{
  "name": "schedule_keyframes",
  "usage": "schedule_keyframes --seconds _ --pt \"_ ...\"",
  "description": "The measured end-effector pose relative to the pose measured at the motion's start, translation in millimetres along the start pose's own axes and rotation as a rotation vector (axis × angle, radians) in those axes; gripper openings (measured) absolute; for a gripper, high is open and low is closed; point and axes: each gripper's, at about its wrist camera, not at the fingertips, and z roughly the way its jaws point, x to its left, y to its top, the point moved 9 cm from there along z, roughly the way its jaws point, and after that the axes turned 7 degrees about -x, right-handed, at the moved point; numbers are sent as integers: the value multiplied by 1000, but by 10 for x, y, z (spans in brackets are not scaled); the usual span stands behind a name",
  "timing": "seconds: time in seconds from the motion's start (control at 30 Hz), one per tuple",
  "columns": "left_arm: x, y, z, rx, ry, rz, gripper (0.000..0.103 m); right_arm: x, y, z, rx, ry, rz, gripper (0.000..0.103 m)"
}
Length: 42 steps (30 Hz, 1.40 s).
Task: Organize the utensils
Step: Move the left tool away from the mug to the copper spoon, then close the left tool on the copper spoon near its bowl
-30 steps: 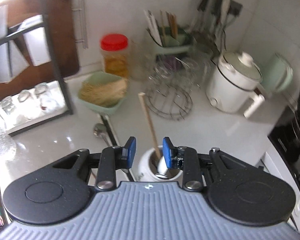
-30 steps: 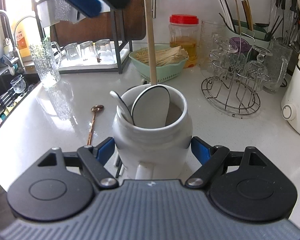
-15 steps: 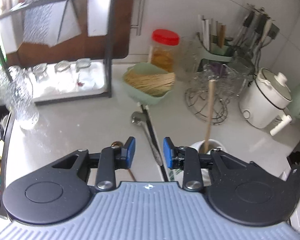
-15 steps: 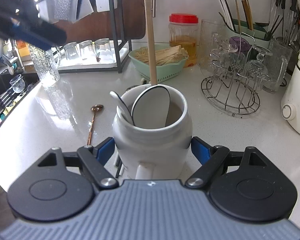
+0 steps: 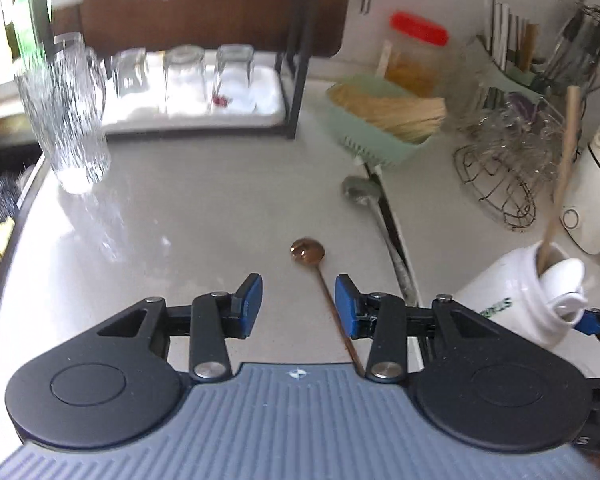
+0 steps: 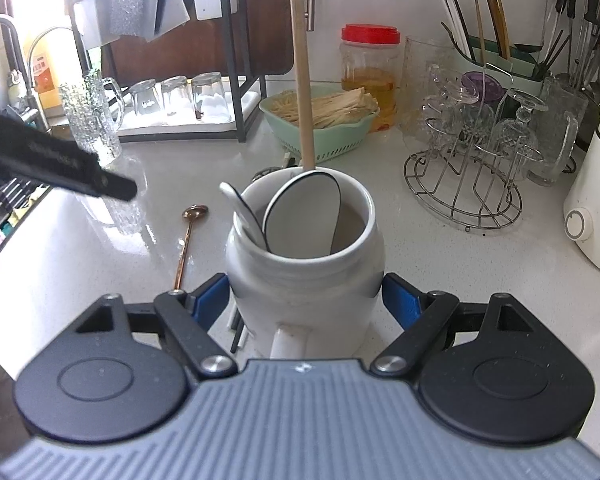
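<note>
Three utensils already stand in the white ceramic jar with a handle (image 6: 305,268): a long wooden-handled tool (image 6: 303,80), a white spoon with a dark rim (image 6: 303,216) and a smaller white spoon (image 6: 242,208). Your right gripper (image 6: 305,296) holds that jar, its blue pads pressed to the jar's two sides, so the container is steadied on the pale grey countertop (image 5: 180,216). Left on the counter, as far as you can see: a slim copper-coloured long-handled spoon (image 5: 323,288), a grey metal ladle-like spoon (image 5: 373,216) and dark chopstick-like sticks just beside it (image 5: 393,232). Judged from this, the job is partly done, with at least these pieces still to go in. Your left gripper (image 5: 298,306) hangs above the copper spoon with its jaws opening and about half wide; the handle passes close to the right-hand pad, not yet gripped. That spoon lies flat, bowl pointing away from you toward the glass rack (image 5: 188,120), handle running back under the gripper, long axis nearly in line with the fingers, slightly slanted
</note>
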Motion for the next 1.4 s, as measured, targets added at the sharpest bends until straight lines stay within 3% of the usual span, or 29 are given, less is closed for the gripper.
schedule_keyframes --seconds 0.23,0.63,0.93,1.03,1.17,1.4 --pt "14 -91 326 7 2 -38 46 3 9 12 9 13 -5 86" --pt "-97 -33 831 -9 13 7 46 -6 12 27 8 31 -18 86" --pt "-148 41 920 1 68 26 45 -10 10 37 8 51 -24 86" --pt "-135 57 929 20 71 5 44 -8 10 37 9 55 -24 86" --pt "-130 77 945 34 77 8 32 -7 14 45 10 63 -28 86" --pt "-172 91 958 29 52 0 31 -9 16 54 4 64 -34 86"
